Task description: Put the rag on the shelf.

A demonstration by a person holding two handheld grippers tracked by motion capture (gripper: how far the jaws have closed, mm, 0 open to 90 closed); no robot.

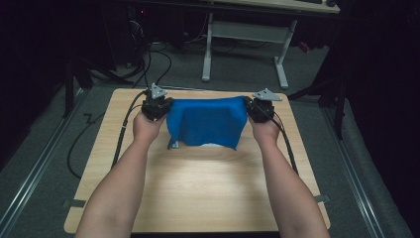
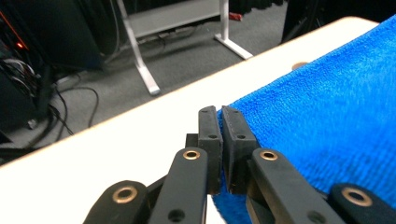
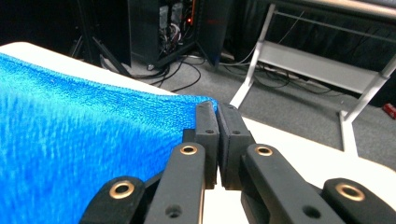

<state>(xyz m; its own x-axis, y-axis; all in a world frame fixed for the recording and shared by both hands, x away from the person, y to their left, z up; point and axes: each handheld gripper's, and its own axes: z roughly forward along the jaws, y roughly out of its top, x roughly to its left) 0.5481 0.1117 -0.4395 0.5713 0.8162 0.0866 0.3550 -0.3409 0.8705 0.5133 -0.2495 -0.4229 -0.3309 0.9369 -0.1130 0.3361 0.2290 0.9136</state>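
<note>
Pale wood-grain desk [image 1: 198,188] with rounded corners carries a fuzzy blue terry cloth [image 1: 208,121], stretched taut near its far edge. Left hand-held gripper [image 1: 157,106] and right hand-held gripper [image 1: 261,108] each pinch an upper corner, black jaws pressed together.

You work at a pale wood-grain surface [image 1: 198,188] with rounded corners, lit brightest near its middle. Around you the room is dark. Grey carpet floor [image 1: 237,69] spreads beyond the surface's far edge, where a white-legged desk [image 1: 247,32] stands. Black cables [image 1: 148,59] lie on the floor off the far left corner, near dark equipment [image 3: 177,23] with small red lights. Metal rails [image 1: 34,168] run along the floor past the left and right edges.
</note>
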